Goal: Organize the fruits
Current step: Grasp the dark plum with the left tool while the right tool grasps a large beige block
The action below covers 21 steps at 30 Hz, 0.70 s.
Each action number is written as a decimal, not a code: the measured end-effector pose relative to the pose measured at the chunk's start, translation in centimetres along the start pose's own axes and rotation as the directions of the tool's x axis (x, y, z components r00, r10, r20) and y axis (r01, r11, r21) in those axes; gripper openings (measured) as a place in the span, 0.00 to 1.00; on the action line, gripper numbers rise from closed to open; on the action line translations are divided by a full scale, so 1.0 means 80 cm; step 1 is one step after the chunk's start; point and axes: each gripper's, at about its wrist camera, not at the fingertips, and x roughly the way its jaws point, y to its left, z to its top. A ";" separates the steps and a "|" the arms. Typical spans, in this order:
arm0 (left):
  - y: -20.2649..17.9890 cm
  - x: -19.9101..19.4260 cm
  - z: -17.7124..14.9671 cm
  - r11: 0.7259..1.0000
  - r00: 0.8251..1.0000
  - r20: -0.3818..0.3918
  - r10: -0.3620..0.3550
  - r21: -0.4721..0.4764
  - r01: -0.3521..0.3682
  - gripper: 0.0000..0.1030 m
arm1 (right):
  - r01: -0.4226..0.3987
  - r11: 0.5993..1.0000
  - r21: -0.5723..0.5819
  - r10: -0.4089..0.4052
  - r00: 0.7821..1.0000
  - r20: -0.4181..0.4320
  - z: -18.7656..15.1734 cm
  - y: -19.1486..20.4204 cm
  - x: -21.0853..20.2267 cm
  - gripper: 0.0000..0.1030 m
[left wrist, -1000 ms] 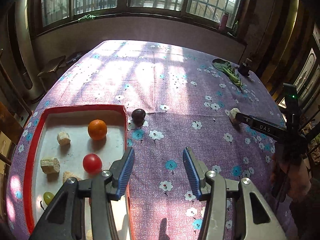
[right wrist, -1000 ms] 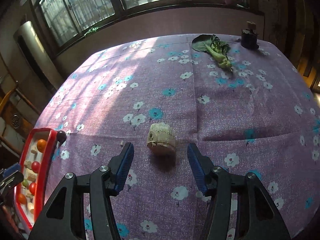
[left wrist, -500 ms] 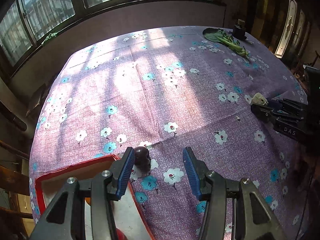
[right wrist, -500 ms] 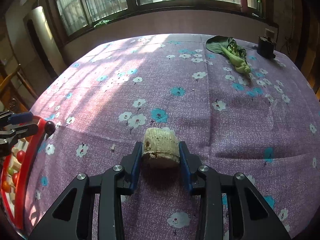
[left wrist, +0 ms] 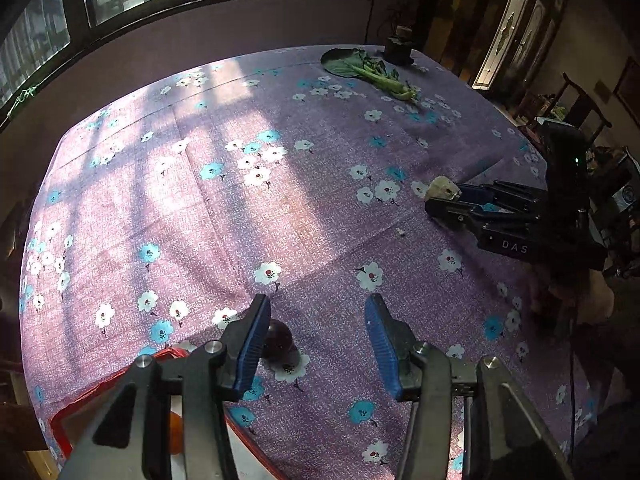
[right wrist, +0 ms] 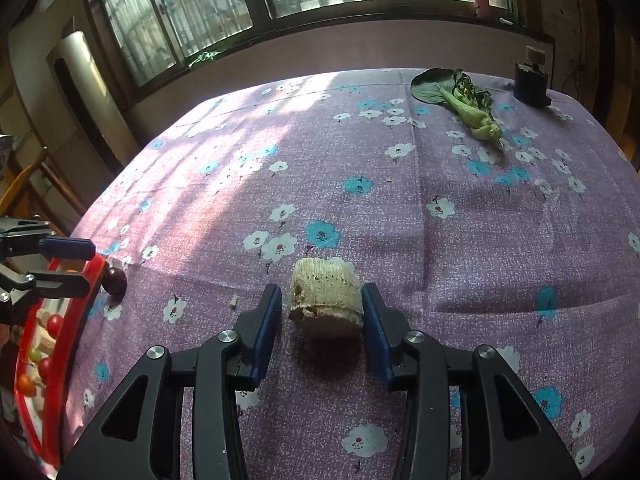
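My right gripper [right wrist: 320,308] is shut on a pale beige chunk of fruit [right wrist: 325,300] and holds it just above the purple flowered tablecloth. My left gripper [left wrist: 314,334] is open over the cloth. A dark plum [left wrist: 278,340] lies just inside its left finger, beside the red-rimmed tray [left wrist: 168,354]. From the right wrist view the plum [right wrist: 115,280] sits at the tray's corner [right wrist: 96,264]. Red and orange fruits and beige chunks lie in the tray [right wrist: 54,324].
A leafy green vegetable [right wrist: 466,100] and a small dark box [right wrist: 530,82] lie at the table's far right. The right gripper with the chunk shows in the left wrist view [left wrist: 442,196]. A wall and windows stand behind the table.
My right gripper closed on the beige chunk and lifted it slightly. My left gripper moved forward off the tray toward the plum, staying open.
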 end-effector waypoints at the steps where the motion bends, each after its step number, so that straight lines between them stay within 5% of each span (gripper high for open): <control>1: 0.001 -0.001 -0.001 0.999 0.999 0.009 0.036 0.006 -0.036 0.51 | -0.001 1.000 0.005 0.001 1.000 0.001 0.000 -0.001 0.000 0.39; 4: 0.008 0.002 -0.012 0.993 0.993 0.001 0.117 0.035 -0.117 0.51 | 0.005 1.000 0.000 -0.005 1.000 -0.003 0.000 0.001 0.000 0.39; 8: 0.014 0.028 -0.026 0.993 0.990 -0.079 0.119 0.031 -0.117 0.51 | 0.015 1.000 -0.012 -0.015 1.000 -0.009 0.001 0.005 0.001 0.41; 14: -0.016 0.041 -0.037 0.987 0.988 -0.058 0.144 0.077 -0.140 0.51 | 0.019 1.000 -0.017 -0.019 1.000 -0.015 0.002 0.006 0.003 0.41; 21: 0.011 0.053 -0.032 0.977 0.982 -0.049 0.181 -0.104 -0.185 0.45 | 0.029 0.999 -0.014 -0.030 0.999 -0.016 0.005 0.002 0.005 0.33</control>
